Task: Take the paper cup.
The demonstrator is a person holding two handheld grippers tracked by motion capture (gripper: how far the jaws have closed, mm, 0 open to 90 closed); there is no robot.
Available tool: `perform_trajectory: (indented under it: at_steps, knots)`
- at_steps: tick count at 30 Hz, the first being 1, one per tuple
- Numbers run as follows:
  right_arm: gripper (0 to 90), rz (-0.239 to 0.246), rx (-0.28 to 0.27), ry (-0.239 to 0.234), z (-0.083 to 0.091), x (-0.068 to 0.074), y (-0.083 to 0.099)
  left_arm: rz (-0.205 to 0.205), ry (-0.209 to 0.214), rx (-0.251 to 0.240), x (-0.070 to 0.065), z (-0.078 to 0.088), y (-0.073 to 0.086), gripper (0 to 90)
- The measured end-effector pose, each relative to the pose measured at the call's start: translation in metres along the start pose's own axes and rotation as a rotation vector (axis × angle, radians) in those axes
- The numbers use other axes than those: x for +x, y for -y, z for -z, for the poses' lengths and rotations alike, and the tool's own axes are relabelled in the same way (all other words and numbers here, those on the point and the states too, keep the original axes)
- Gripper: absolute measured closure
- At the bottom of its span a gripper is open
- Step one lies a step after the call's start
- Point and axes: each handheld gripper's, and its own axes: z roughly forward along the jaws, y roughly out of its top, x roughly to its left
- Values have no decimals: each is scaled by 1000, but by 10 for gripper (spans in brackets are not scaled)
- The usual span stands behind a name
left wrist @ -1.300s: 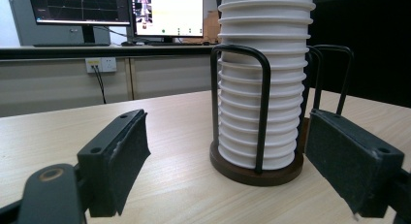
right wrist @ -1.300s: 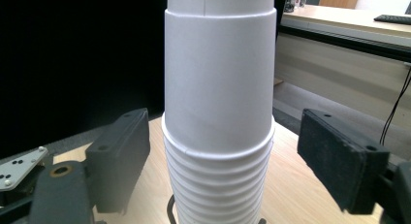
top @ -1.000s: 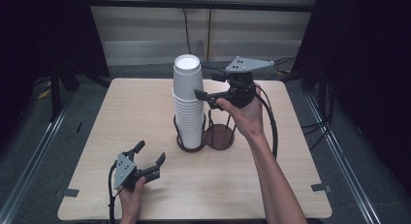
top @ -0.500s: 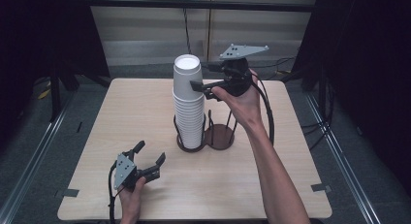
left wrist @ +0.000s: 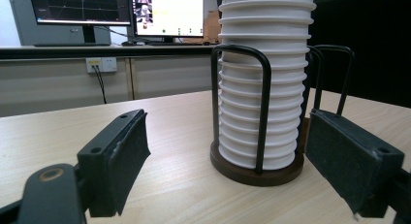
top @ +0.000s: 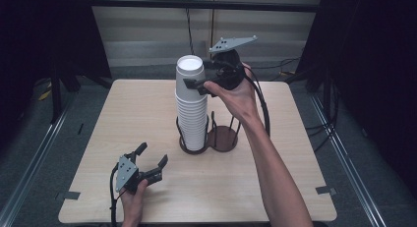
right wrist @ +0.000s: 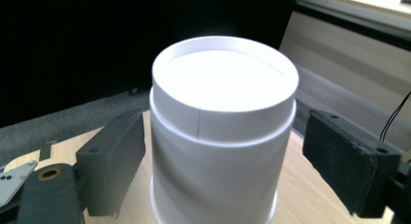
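Observation:
A tall stack of upside-down white paper cups [top: 192, 109] stands in a black wire holder with a round wooden base [top: 193, 148] at the table's middle. My right gripper [top: 196, 75] is raised to the top cup [right wrist: 220, 136] and is open, one jaw on each side of it. The pads [right wrist: 349, 156] stand a little off the cup's wall. My left gripper [top: 153, 154] rests low on the table near the front left, open with nothing in it. It points at the stack [left wrist: 264, 88] and the holder's base [left wrist: 252, 173].
A second wire holder with a bare wooden base [top: 223, 137] stands right beside the first. The light wooden table [top: 123, 114] has dark floor and rails around it. Monitors [left wrist: 82, 6] sit on a counter beyond the far edge.
My right gripper has risen and moved left, from beside the upper stack to around the top cup. The left gripper has stayed put.

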Motion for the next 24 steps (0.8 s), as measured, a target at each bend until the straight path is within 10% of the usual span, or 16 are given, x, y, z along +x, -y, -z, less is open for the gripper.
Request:
perform_trajectory:
  at_steps: [24]
  knots:
    - [187, -27, 28, -23, -17, -1, -2, 1, 1, 0, 0, 0, 0, 157]
